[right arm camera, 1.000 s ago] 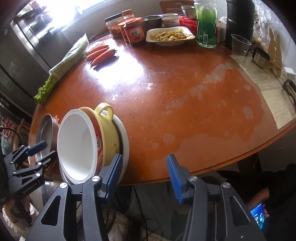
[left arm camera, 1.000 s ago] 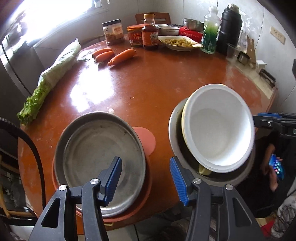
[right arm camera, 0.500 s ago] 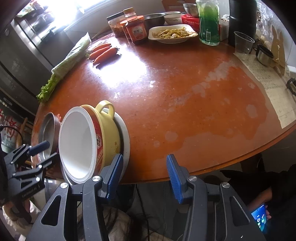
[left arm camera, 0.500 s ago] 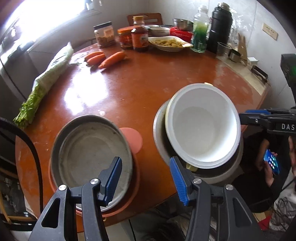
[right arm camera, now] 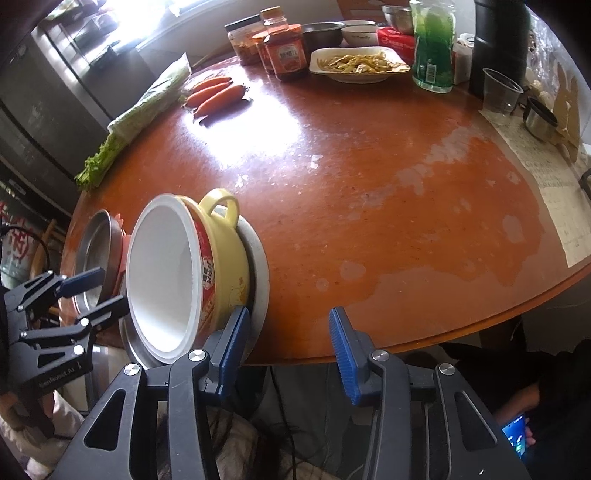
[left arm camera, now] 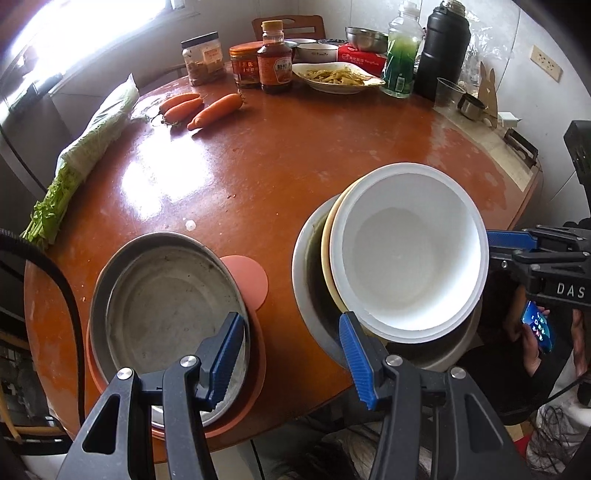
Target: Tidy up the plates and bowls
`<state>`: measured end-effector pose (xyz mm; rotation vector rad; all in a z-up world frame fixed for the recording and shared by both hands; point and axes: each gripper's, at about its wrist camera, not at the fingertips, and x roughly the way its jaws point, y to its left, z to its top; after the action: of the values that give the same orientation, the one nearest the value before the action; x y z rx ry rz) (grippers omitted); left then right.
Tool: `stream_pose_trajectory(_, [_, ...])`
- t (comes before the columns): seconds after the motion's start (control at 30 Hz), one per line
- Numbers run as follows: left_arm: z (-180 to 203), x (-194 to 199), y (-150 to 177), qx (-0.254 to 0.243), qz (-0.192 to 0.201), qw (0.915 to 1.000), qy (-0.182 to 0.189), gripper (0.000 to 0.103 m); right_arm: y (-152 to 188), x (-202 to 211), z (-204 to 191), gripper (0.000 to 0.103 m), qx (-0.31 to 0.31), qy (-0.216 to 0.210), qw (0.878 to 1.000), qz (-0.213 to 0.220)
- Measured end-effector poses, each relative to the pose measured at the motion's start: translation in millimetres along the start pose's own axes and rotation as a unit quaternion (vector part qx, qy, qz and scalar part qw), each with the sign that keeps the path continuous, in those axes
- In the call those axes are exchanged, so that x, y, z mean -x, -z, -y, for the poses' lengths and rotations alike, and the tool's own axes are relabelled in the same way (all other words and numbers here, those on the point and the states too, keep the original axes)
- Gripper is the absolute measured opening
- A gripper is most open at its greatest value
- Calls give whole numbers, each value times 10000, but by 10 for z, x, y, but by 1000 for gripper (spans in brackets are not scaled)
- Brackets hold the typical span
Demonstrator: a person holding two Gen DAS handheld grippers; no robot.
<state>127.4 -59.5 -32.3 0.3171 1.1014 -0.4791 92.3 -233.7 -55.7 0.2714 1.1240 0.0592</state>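
Both tongs released, empty. Left tongs hover between metal pan and nested white bowl, likely choosing; right tongs wait at bench edge.

Daylight floods in from the window at your upper left, blown out to white in both views. It throws hard glare across the glossy table beside the carrots. Fisheye distortion bends the table's edge, corners fall black, and focus stays sharp throughout.
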Motion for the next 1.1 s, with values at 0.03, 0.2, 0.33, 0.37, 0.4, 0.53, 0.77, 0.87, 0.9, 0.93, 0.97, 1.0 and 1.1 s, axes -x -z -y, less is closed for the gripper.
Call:
stream_pose_trajectory(0.03, [4, -11, -9, -11, -11, 10000, -14, 54, -6, -8, -7, 46, 23, 7, 10000, -5])
stream_pose_trajectory(0.2, [-5, -67, -23, -27, -74, 10000, -23, 54, -41, -21, 13, 46, 8, 50, 10000, 5])
stream_pose_trajectory(0.33, [-14, -66, -33, -44, -93, 9999, 10, 54, -69, -36, 4, 46, 38, 111, 9999, -2])
stream_pose_trajectory(0.37, [-9, -59, -37, -79, -89, 9999, -17, 54, -75, -38, 2, 46, 37, 125, 9999, 1])
stream_pose_trajectory(0.4, [-3, -52, -36, -90, -89, 9999, -31, 54, -78, -38, 4, 46, 25, 130, 9999, 5])
stream_pose_trajectory(0.53, [-45, 73, -39, -73, -1, 9999, -106, 54, -68, -11, 50, 46, -104, 63, 9999, 45])
stream_pose_trajectory(0.77, [-129, 221, -165, -172, 97, 9998, -44, 54, -82, 33, 112, 46, -179, 93, 9998, 90])
stream_pose_trajectory(0.87, [-27, 201, -297, -440, 100, 9987, 239, 54, -89, 56, 120, 46, -200, 35, 9997, 109])
stream_pose_trajectory(0.9, [13, 176, -341, -524, 93, 9981, 306, 54, -89, 61, 120, 46, -201, 28, 9997, 110])
stream_pose_trajectory(0.93, [43, 154, -380, -584, 84, 9978, 308, 54, -89, 67, 120, 46, -200, 27, 9997, 100])
stream_pose_trajectory(0.97, [78, 125, -422, -648, 73, 9975, 269, 54, -89, 74, 122, 46, -200, 20, 9998, 93])
stream_pose_trajectory(1.0, [110, 91, -464, -705, 57, 9972, 224, 54, -93, 79, 129, 46, -205, 6, 9997, 94])
stream_pose_trajectory(1.1, [170, -57, -578, -822, -119, 9964, 172, 54, -102, 103, 129, 46, -202, 33, 9997, 92])
